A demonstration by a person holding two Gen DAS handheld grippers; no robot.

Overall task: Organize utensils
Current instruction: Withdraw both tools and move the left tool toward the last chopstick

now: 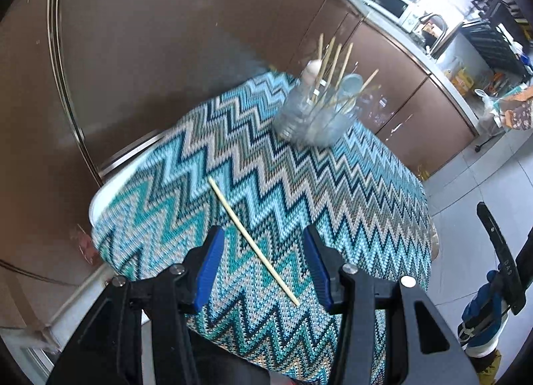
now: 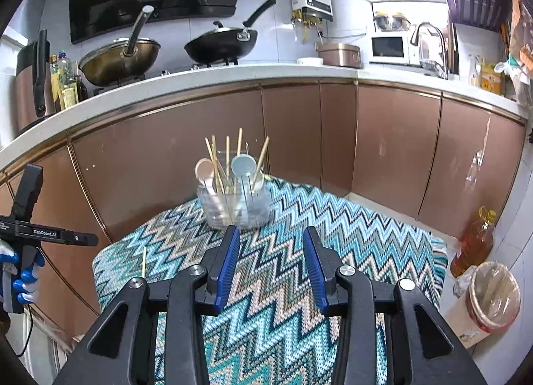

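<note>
**One chopstick left on the zigzag cloth, both grippers empty**

The left gripper (image 1: 263, 265) stands with its blue-padded jaws apart and nothing pressed between them; a single loose chopstick (image 1: 253, 245) lies on the cloth (image 1: 333, 192) under the gap, slanting from 11 o'clock to 5 o'clock, and the pads do not touch it. The right gripper (image 2: 271, 265) is likewise parted and empty, its jaws easing wider, aimed at the clear holder (image 2: 235, 205) at 12 o'clock.

The holder stands near the far edge of the cloth, with upright chopsticks, a pale spoon (image 2: 204, 168) and a blue-grey spoon (image 2: 242, 165) inside it. In the left wrist view it is blurred, and its contents are hard to separate.

Readable writing: "GenRobot.AI" on the left gripper's body (image 2: 46, 235) at 9 o'clock in the right wrist view, held by a blue-gloved hand (image 2: 25, 280). Letters on the right gripper's black arm (image 1: 506, 265), at 3 o'clock in the left view, look like "DAS" but are cut short.

In the right view only the loose chopstick's tip (image 2: 144, 261) shows, the rest hidden behind the gripper frame. The cloth is otherwise bare between grippers and holder. Brown cabinet doors (image 2: 289, 138) stand just beyond its far edge; tiled floor opens at 3 o'clock.
</note>
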